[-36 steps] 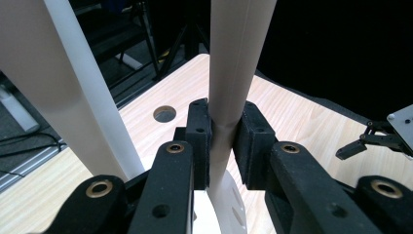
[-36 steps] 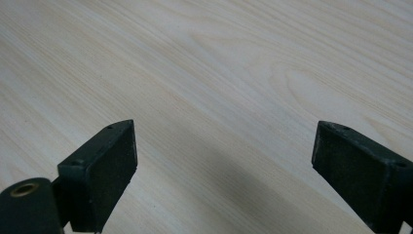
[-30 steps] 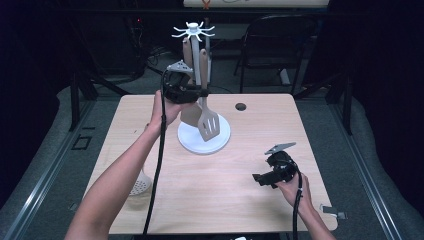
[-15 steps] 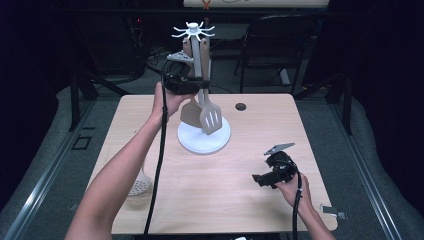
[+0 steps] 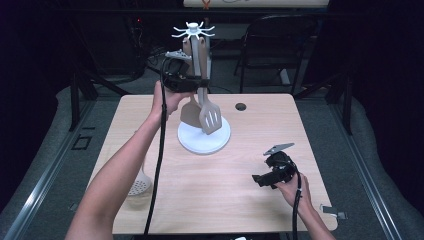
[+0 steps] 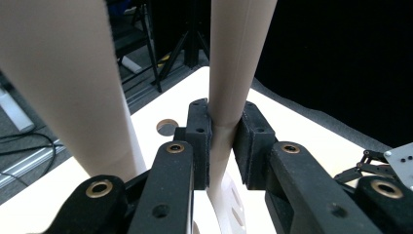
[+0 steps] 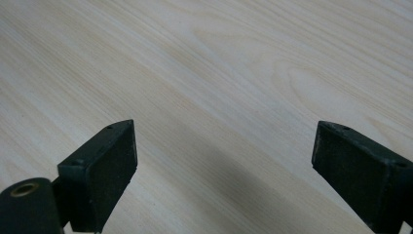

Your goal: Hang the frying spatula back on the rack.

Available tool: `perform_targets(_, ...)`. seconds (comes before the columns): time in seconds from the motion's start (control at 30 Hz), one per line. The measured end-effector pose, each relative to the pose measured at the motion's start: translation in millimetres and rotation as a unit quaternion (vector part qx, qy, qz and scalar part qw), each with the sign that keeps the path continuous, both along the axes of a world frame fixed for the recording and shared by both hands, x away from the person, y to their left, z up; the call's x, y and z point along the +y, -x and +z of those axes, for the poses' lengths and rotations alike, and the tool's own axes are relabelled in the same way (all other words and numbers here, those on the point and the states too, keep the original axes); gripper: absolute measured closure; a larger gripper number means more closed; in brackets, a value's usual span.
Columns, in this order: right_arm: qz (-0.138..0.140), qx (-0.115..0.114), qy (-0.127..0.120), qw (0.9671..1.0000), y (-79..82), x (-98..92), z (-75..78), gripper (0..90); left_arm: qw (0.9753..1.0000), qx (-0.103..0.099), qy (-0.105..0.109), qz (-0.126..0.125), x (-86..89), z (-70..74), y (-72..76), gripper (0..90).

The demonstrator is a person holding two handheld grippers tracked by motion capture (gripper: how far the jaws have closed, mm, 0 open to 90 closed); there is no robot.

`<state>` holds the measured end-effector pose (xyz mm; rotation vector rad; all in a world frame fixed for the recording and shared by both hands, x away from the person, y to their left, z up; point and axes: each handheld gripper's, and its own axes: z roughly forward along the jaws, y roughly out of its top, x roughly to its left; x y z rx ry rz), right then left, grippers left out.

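Note:
A white utensil stand (image 5: 204, 136) with a round base and a ring of hooks (image 5: 193, 31) on top stands at the table's far middle. Two beige turners hang along its post: a slotted turner (image 5: 210, 117) and a solid one (image 5: 189, 112). My left gripper (image 5: 194, 82) is shut on the slotted turner's handle (image 6: 229, 92), about halfway up, with the pads (image 6: 200, 141) pressed against both sides. The other handle (image 6: 63, 83) is close on the left. My right gripper (image 5: 261, 179) stands open low over the bare wood (image 7: 224, 87) at the near right, holding nothing.
A beige skimmer spoon (image 5: 139, 185) lies at the table's near left edge, partly under the left forearm. A small round hole (image 5: 241, 106) sits in the table top behind the stand. A dark chair (image 5: 280, 45) stands beyond the far edge.
My left gripper has risen a little with the slotted turner, which now hangs slightly higher over the base. The right gripper has stayed where it was.

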<state>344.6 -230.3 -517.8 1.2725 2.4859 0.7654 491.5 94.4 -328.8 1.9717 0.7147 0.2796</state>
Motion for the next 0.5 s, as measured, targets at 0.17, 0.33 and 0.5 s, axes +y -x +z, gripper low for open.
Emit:
perform_targets(0.17,0.000,-0.001,-0.001,1.0000,0.1,0.1,-0.1,8.9,0.9999,0.011,0.010,0.002,3.0,-2.4,-2.7,77.7)
perform_targets(0.33,0.004,0.002,0.000,1.0000,-0.1,0.2,-0.3,8.9,0.9999,0.006,0.009,0.014,2.3,-3.3,-3.3,77.6)
perform_targets(0.5,0.003,0.001,-0.002,1.0000,-0.1,0.1,-0.4,8.6,0.9994,-0.010,-0.006,0.034,0.3,-3.5,-0.9,77.6)
